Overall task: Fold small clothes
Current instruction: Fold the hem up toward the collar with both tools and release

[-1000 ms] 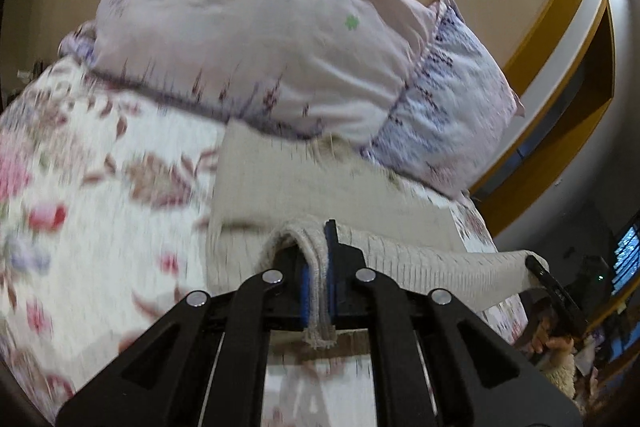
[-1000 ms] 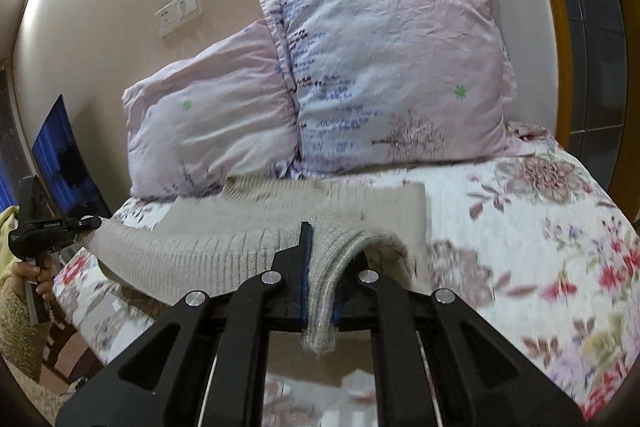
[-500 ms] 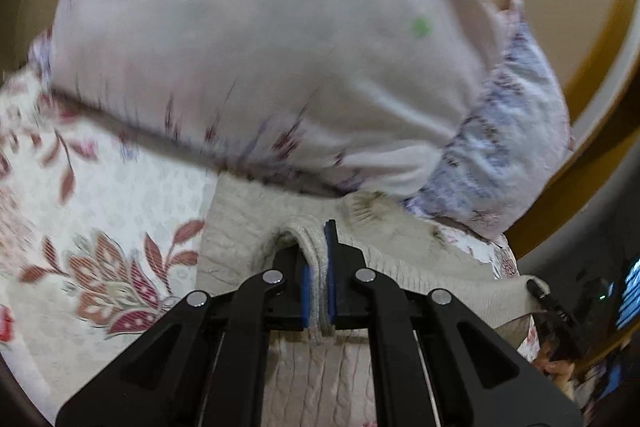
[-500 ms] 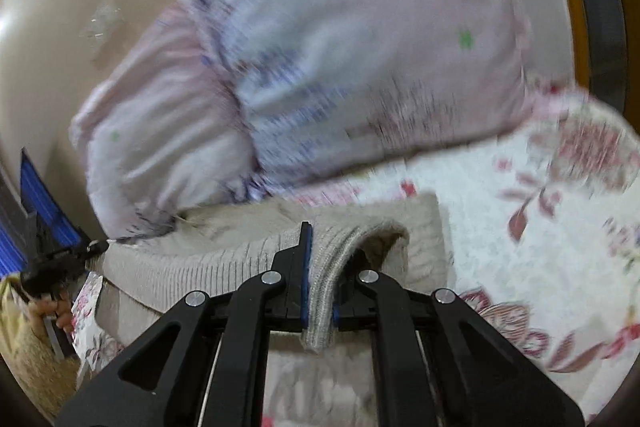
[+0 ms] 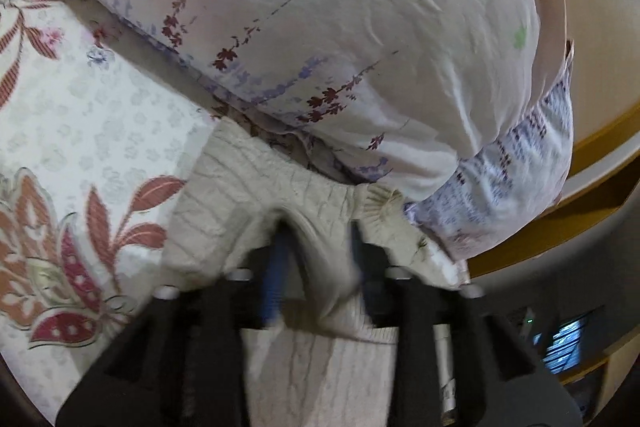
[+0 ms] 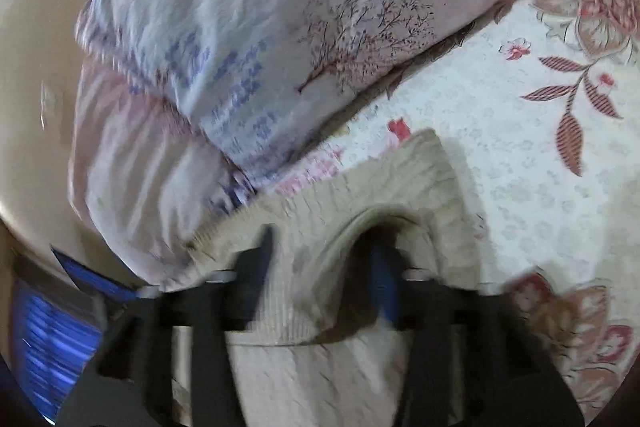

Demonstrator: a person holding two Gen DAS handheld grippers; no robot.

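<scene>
- A beige knitted garment (image 5: 240, 195) lies on a floral bedspread (image 5: 104, 123), its far edge right up against the pillows at the head of the bed.
- Left wrist view: the left gripper (image 5: 318, 267) has its fingers spread, having just been opening. A fold of the knit sits loosely between them, and the pads do not press on it.
- Only this view shows a ribbed cuff (image 5: 378, 205) on the garment, just beside a pale pink pillow (image 5: 320, 27) printed with dark red sprigs.
- Right wrist view: the right gripper (image 6: 320, 267) also has its fingers spread, its jaws having just been opening, with a ridge of the knit arching slack between them.
- Only this view shows the garment's far right corner (image 6: 432, 151) lying flat on the bedspread, apart from a second pillow (image 6: 280, 27) that bears a tree print and blue lettering.
- The bedspread is cream with red and pink flowers and leaves.
- Beyond the pillows stand a beige wall (image 6: 24, 67) and yellow wood trim (image 5: 600, 143).
- Both views are blurred near the fingers.
</scene>
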